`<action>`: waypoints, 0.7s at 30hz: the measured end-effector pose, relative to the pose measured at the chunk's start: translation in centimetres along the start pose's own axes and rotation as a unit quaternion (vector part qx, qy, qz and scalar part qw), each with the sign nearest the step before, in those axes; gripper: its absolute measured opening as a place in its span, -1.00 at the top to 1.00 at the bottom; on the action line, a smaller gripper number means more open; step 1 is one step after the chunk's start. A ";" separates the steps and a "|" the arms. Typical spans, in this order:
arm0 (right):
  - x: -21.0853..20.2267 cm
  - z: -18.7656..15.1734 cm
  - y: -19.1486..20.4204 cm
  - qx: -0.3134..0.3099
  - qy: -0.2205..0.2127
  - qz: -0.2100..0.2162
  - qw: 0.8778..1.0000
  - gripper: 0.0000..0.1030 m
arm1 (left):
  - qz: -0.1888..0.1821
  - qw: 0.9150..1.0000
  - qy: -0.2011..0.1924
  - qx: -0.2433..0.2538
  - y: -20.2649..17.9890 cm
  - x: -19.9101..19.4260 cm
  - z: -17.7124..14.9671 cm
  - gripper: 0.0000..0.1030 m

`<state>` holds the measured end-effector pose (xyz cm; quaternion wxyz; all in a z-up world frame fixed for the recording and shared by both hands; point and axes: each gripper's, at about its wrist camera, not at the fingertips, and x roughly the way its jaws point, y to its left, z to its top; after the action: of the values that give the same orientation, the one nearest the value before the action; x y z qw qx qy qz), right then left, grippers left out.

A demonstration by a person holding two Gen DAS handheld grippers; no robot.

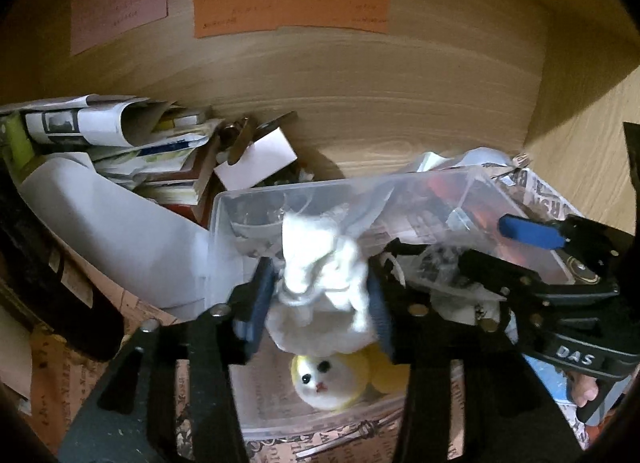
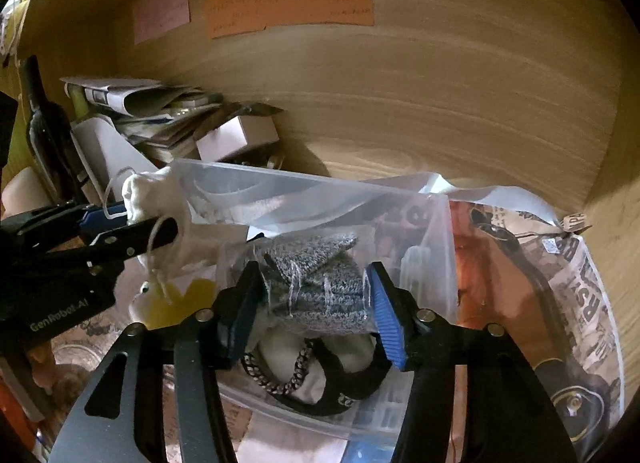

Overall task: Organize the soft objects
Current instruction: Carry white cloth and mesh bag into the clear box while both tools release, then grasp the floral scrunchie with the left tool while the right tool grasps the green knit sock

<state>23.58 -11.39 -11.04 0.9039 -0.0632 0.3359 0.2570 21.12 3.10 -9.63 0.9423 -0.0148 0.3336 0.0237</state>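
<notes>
left wrist view: the left gripper (image 1: 320, 303) sits in the lower middle of the frame, its blue pads pressed against a white soft pouch (image 1: 320, 275) from both sides, so the tongs are narrowed on it. below the pouch, at lower centre, a yellow-and-white plush toy (image 1: 326, 379) lies face up inside the clear plastic bin (image 1: 280, 193). the right gripper (image 1: 480, 251) shows at the right edge, reaching into the same bin. a heap of papers (image 1: 112, 131) fills the upper left, and coloured notes (image 1: 290, 9) are stuck on the wooden wall at the top.

right wrist view: the right gripper (image 2: 312, 303) is at lower centre, fingers either side of a grey knitted item (image 2: 320, 283) that sits inside a thin plastic bag; the pads touch it, so the tongs are closed on it through the film. under it lie a white cloth and a black strap. the left gripper (image 2: 132, 227) comes in from the left edge holding the white pouch, whose drawstring loops hang loose over one finger.

risks, as i judge them: the loose string could snag on the finger when the pouch is let go, dragging it back out. the slippery bag film may let the grey piece slide from the grip. both tools share one crowded bin, so they could knock each other.
</notes>
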 end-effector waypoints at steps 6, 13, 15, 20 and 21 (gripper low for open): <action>-1.2 0.1 0.1 -0.004 -0.018 -0.009 1.000 -0.55 | -0.002 1.000 -0.009 0.001 0.0 -1.4 -0.1 -0.32; -5.3 0.5 0.1 -0.003 -0.059 -0.017 0.998 -0.65 | -0.026 0.999 -0.045 -0.013 0.6 -5.8 0.1 -0.69; -6.8 0.5 0.3 -0.004 -0.076 -0.021 0.997 -0.73 | -0.029 0.997 -0.063 -0.014 0.7 -7.5 0.0 -0.80; -11.1 -0.2 1.1 -0.010 -0.125 -0.024 0.992 -1.00 | -0.027 0.994 -0.102 -0.003 0.5 -11.5 -0.9 -0.98; -11.9 -0.5 1.4 -0.016 -0.132 -0.028 0.991 -1.00 | -0.024 0.994 -0.107 0.001 0.3 -12.1 -1.2 -0.99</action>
<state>14.97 -15.36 -3.75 0.9460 -0.0522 0.2077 0.2435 10.95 2.93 -2.95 0.9729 -0.0195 0.2305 0.0018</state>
